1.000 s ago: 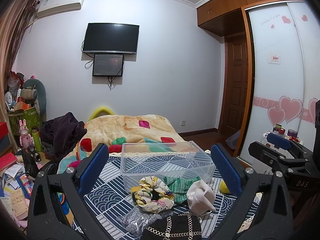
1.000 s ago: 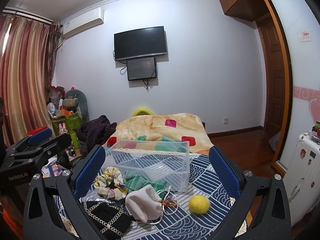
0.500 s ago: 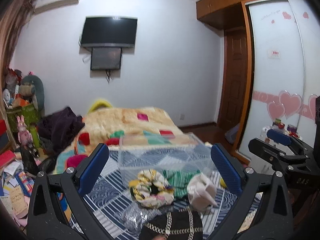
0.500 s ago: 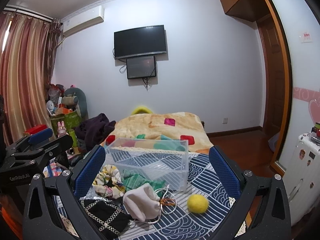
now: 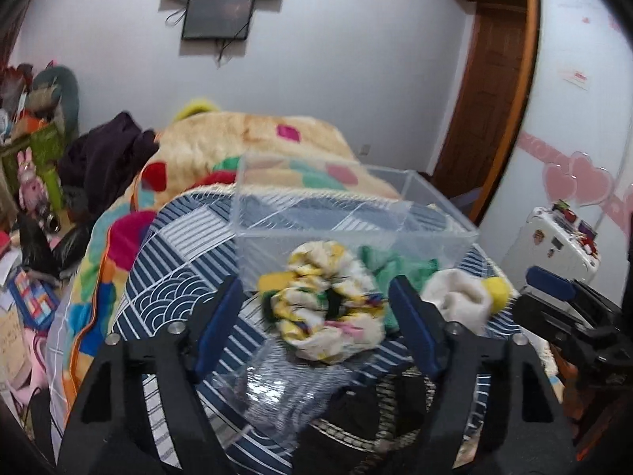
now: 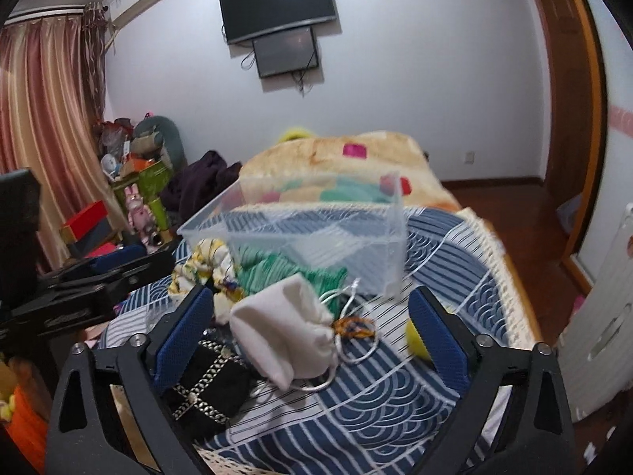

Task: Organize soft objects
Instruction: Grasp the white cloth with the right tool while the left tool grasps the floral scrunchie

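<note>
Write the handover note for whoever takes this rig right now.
Left gripper: open, empty, aimed at the scrunchie.
Right gripper: open, empty, aimed at the white pouch.
Clear box on the bed holds none of them yet.
In front of it lie the scrunchie, green cloth, pouch, black bag, silver bag and yellow ball.
Done: nothing. Left: box everything.

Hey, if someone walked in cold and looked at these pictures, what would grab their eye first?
Probably the clear plastic box on the blue patterned bedspread, with soft things heaped in front of it: a flowery scrunchie, a white pouch and a yellow ball. Both tongs, left and right, hang open above the heap.
</note>
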Motion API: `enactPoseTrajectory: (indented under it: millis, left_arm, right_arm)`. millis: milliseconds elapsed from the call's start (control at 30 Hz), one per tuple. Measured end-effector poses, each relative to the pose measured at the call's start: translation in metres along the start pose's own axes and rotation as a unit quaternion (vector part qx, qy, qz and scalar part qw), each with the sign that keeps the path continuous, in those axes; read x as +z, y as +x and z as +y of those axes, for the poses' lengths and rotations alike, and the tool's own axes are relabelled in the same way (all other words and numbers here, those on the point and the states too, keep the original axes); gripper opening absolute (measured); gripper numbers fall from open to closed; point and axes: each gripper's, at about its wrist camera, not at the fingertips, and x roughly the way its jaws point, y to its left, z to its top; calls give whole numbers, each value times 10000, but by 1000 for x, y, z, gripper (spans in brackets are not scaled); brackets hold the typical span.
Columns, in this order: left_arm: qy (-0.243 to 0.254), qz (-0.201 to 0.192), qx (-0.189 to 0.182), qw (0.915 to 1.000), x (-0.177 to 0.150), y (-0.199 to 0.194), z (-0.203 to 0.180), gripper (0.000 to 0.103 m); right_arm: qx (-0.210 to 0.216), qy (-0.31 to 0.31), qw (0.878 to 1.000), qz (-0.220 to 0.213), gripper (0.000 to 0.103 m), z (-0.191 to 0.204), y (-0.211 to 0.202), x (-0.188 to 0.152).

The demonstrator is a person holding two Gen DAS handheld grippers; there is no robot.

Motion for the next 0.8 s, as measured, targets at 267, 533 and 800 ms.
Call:
enactPoseTrajectory:
  millis: [267, 533, 800]
  left_arm:
    - [-240, 557, -270, 9978, -13, 34, 15, 41]
    - [-280, 632, -494, 9964, -20, 36, 12, 19]
    - [-158, 334, -350, 9987, -12, 13, 12, 11]
  right_arm:
    - [302, -38, 9984, 481, 84, 8, 21, -9]
    - [226, -6, 9957, 901, 46, 4, 43, -23]
    - [145, -52, 9979, 626, 13, 4, 31, -18]
